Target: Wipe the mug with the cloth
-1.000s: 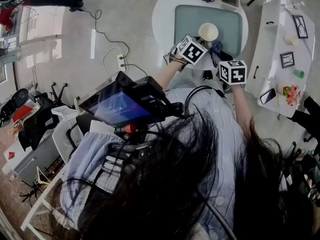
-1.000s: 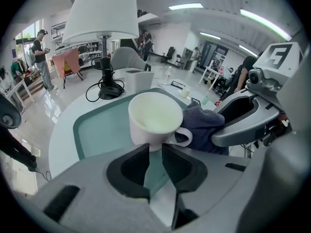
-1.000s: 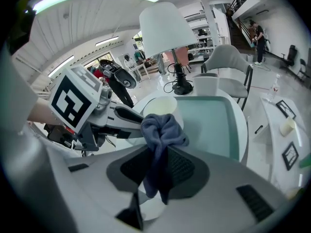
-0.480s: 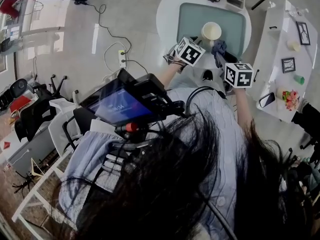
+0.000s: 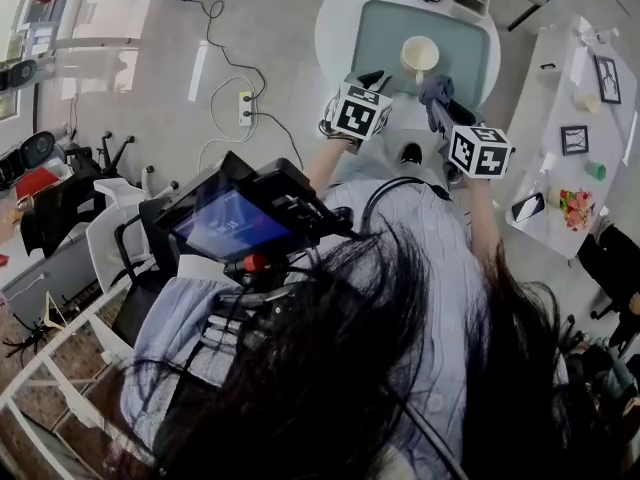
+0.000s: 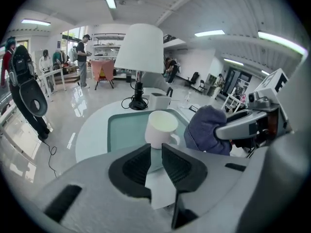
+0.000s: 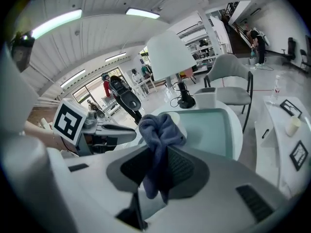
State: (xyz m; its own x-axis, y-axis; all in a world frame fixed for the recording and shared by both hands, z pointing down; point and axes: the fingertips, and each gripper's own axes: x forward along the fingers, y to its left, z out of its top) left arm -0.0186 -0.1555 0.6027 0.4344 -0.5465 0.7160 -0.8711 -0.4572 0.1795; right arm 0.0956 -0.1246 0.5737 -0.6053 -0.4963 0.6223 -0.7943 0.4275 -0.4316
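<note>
No readable text, brand or number anywhere. Just below mug (image 5: 419, 56), left cube (image 5: 361, 114) and right cube (image 5: 480, 151): black-white square patterns only, no letters. Well below mug, screen (image 5: 228, 224): blue, print illegible.

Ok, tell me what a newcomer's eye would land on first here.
The blue cloth, bunched in the shut jaws of the right gripper, draws the eye first. Beside it a cream mug stands upright on a teal mat on the round white table, straight ahead of the left gripper, whose jaws stand slightly apart and empty. A tall white lamp rises behind the mug.
</note>
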